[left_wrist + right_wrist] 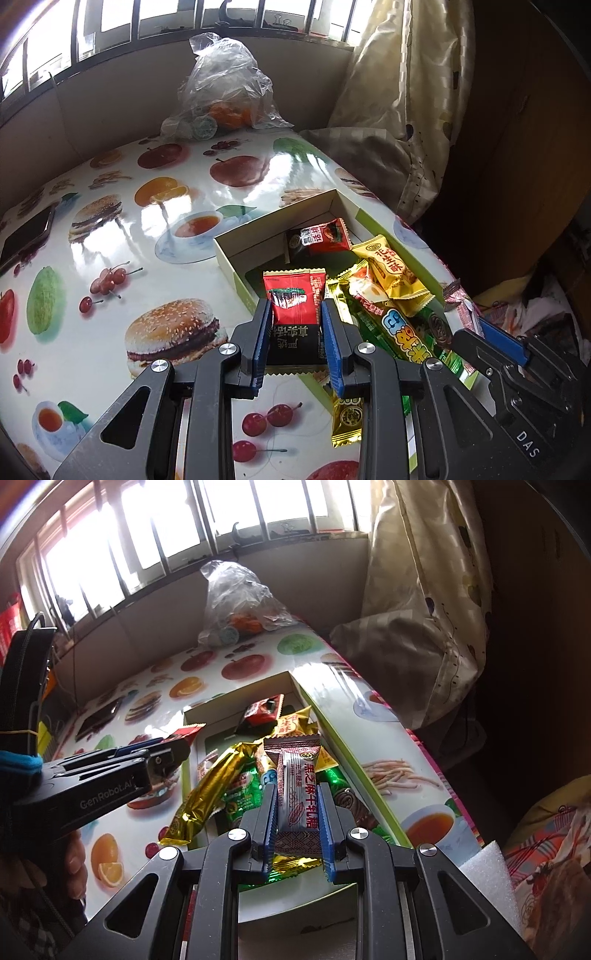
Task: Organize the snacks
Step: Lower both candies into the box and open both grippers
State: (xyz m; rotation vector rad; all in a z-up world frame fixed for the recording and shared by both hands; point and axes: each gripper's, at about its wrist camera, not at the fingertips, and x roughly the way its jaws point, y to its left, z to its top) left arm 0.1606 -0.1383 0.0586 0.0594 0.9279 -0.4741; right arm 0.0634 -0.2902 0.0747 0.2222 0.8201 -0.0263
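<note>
My left gripper (pixel 294 308) is shut on a red and black snack packet (pixel 293 306) and holds it above the near edge of an open cardboard box (pixel 225 254). The box holds several snacks: another red packet (pixel 325 236), a yellow peanut packet (pixel 391 273) and a long green bar (pixel 406 332). My right gripper (pixel 297 794) is shut on a silver and maroon sesame candy packet (pixel 297 794) above the snack pile. A long gold packet (pixel 210 794) leans over the box's left wall. The left gripper (pixel 173 753) shows at the left of the right wrist view with its red packet.
The box (pixel 332 731) sits on a table with a fruit and burger print cloth (pixel 147 229). A clear plastic bag of oranges (pixel 225 92) stands at the table's far edge. A dark phone (pixel 26 236) lies at the left. Curtain and bedding (pixel 399 110) hang to the right.
</note>
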